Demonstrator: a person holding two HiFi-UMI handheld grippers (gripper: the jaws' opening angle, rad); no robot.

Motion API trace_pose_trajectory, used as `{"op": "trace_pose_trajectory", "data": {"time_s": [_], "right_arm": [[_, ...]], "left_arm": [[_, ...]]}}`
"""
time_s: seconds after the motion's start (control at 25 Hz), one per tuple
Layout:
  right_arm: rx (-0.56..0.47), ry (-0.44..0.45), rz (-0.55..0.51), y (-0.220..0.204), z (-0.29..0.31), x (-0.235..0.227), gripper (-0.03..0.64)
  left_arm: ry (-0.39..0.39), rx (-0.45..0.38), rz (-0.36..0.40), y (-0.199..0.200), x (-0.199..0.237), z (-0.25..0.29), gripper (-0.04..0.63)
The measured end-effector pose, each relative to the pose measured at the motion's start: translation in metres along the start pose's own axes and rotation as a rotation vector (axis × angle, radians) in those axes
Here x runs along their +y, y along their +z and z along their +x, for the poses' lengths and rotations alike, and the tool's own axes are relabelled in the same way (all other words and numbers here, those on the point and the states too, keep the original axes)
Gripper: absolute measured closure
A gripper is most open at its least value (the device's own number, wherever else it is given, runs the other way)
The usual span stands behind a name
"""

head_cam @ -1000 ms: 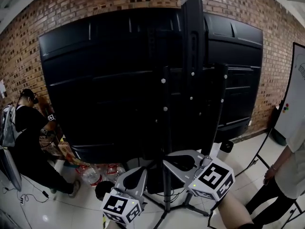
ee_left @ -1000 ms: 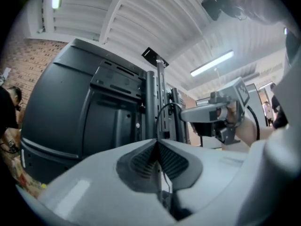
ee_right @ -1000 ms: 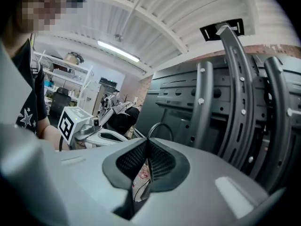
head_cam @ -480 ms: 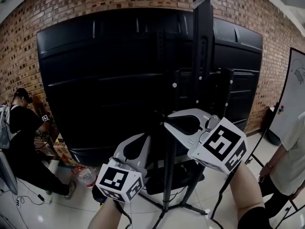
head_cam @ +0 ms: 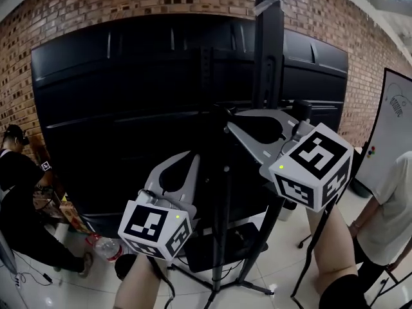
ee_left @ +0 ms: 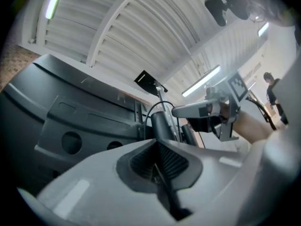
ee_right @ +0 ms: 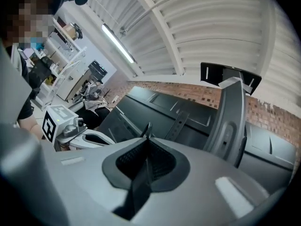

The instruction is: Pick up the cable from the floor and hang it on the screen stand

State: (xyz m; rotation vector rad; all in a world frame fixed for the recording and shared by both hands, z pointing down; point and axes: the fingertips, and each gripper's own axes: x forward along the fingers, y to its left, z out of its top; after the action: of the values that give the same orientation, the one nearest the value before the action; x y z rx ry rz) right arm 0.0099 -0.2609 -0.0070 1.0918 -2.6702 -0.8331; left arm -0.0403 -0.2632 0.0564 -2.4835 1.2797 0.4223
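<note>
Cable [ee_left: 168, 190] beside screen stand [head_cam: 267, 56]; person [head_cam: 19, 201] nearby.

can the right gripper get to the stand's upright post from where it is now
Probably yes: the right gripper, shut on the cable, is close beside the post, with nothing visible between them.

The screen stand [head_cam: 268, 63] rises before the screen [head_cam: 116, 108], whiteboard [head_cam: 394, 134] rightward.

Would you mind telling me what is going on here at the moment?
A person holds a gripper in each hand, both up at the back of a large screen mounted on a screen stand. The left gripper and the right gripper are each shut on a thin black cable. The cable is not yet hung on the stand.
</note>
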Motion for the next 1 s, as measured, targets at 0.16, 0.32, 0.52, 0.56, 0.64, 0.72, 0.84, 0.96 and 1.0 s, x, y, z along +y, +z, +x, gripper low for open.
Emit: {"op": "trace_pose_trajectory", "data": {"time_s": [0.16,0.32,0.52,0.56,0.64,0.72,0.84,0.96,1.0], "right_arm": [[-0.029,0.001,0.034,0.008,0.002,-0.021,0.601],[-0.053,0.010,0.104,0.006,0.005,-0.041,0.601],[-0.062,-0.032,0.152,-0.005,0.004,-0.070,0.601],[-0.054,-0.044,0.158,-0.010,0.004,-0.074,0.601],[-0.035,-0.065,0.179,-0.021,0.001,-0.082,0.601],[-0.014,-0.091,0.193,-0.033,-0.003,-0.088,0.600],[0.013,-0.127,0.196,-0.049,-0.009,-0.091,0.600],[0.026,-0.132,0.238,-0.061,-0.017,-0.086,0.600],[0.029,-0.134,0.259,-0.066,-0.020,-0.084,0.599]], "left_arm": [[0.043,-0.006,0.020,0.014,0.003,0.012,0.591],[0.084,0.005,0.056,0.030,0.008,0.023,0.591],[0.090,0.028,0.119,0.044,0.011,0.040,0.591],[0.095,0.035,0.129,0.046,0.011,0.042,0.591],[0.095,0.037,0.142,0.045,0.011,0.046,0.591],[0.094,0.037,0.147,0.039,0.009,0.048,0.591],[0.105,0.043,0.156,0.031,0.006,0.047,0.591],[0.105,0.047,0.165,0.022,0.005,0.045,0.591],[0.104,0.050,0.164,0.020,0.006,0.045,0.591]]}}
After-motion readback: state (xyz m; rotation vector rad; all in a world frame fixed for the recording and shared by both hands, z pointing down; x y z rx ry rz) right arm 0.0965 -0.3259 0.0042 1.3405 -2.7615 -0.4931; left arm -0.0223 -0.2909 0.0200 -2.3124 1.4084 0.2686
